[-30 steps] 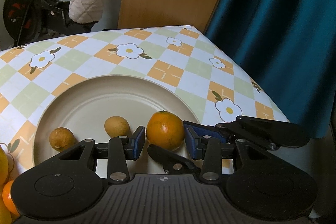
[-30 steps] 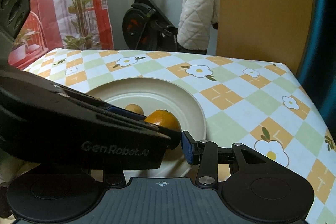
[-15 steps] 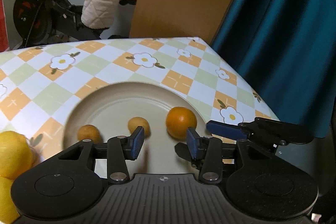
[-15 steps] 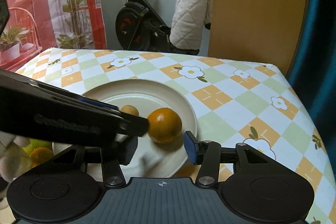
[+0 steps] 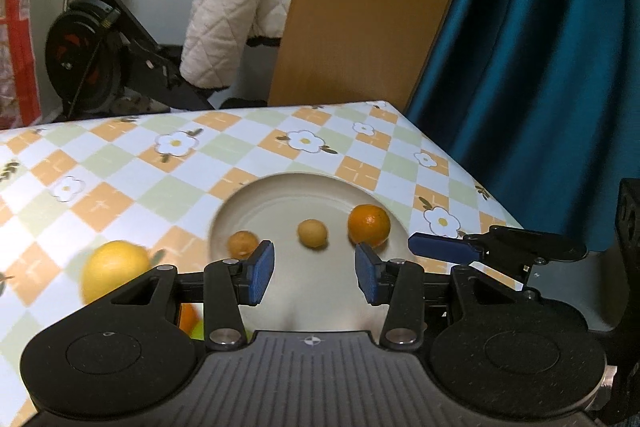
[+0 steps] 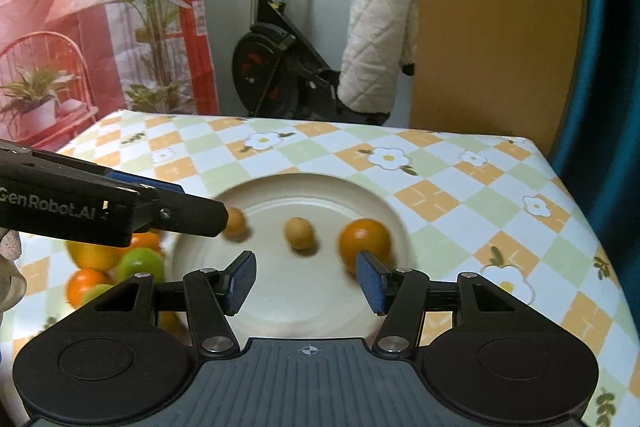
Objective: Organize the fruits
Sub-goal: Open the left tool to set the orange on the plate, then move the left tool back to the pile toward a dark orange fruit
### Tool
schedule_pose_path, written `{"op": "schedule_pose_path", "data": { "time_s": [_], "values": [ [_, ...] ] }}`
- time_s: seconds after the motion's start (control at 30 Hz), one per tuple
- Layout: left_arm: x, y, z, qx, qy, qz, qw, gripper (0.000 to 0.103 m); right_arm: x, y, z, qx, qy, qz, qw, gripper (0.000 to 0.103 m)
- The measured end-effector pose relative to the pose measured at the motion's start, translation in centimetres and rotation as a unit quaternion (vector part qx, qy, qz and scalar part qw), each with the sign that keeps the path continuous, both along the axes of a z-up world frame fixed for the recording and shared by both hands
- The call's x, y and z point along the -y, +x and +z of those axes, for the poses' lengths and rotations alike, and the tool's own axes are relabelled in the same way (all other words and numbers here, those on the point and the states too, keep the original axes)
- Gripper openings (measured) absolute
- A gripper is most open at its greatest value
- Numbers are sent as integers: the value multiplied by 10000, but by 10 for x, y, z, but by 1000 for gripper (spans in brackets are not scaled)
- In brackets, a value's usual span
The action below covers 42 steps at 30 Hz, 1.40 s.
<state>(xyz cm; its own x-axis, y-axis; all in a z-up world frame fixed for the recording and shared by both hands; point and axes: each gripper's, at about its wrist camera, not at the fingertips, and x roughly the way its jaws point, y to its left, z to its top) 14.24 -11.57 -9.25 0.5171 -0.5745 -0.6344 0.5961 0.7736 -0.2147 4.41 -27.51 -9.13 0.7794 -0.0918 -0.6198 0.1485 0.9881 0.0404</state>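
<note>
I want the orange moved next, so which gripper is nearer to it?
Right. The right gripper has the orange just past its right fingertip, jaws opening, nothing between them. The left gripper sits farther left, by the small fruits.

"GenRobot.AI" in pale letters on black side of left gripper [image 6: 224, 217]; no other text legible.
</note>
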Motion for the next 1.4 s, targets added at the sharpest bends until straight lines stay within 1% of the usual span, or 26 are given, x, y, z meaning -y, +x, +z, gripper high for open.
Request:
{"op": "schedule_pose_path", "data": {
  "time_s": [0.17,0.23,0.3,0.47,0.6,0.7,0.87,0.93,0.97,1.2,1.4],
  "values": [
    [-29,-14,3,137,-49,255,9996,47,-25,-5,2,119,118,139,9998,51],
    [-38,-17,3,130,-74,352,9993,46,-37,-8,2,172,139,258,9994,51],
    [-47,-22,0,60,-182,439,9988,46,-48,-10,0,168,107,325,9993,51],
    [-59,-37,-5,110,-176,455,9987,46,-63,-15,-4,160,117,373,9991,50],
    [-68,-43,-13,-1,-241,440,9987,44,-67,-20,-9,144,209,331,9991,46],
    [-72,-44,-18,-47,-240,505,9984,43,-72,-24,-15,92,297,435,9986,42],
    [-79,-44,-24,-92,-241,672,9974,42,-78,-21,-19,32,304,544,9981,41],
    [-81,-45,-25,-94,-243,698,9972,39,-80,-19,-21,13,296,583,9979,36],
    [-82,-45,-25,-88,-241,707,9972,38,-81,-17,-22,-5,269,595,9979,35],
    [-86,-45,-27,-108,-248,755,9968,37,-83,-12,-29,-86,238,675,9974,34],
    [-84,-45,-29,-147,-236,710,9971,37,-83,-18,-28,-143,255,788,9965,30]
  ]
}}
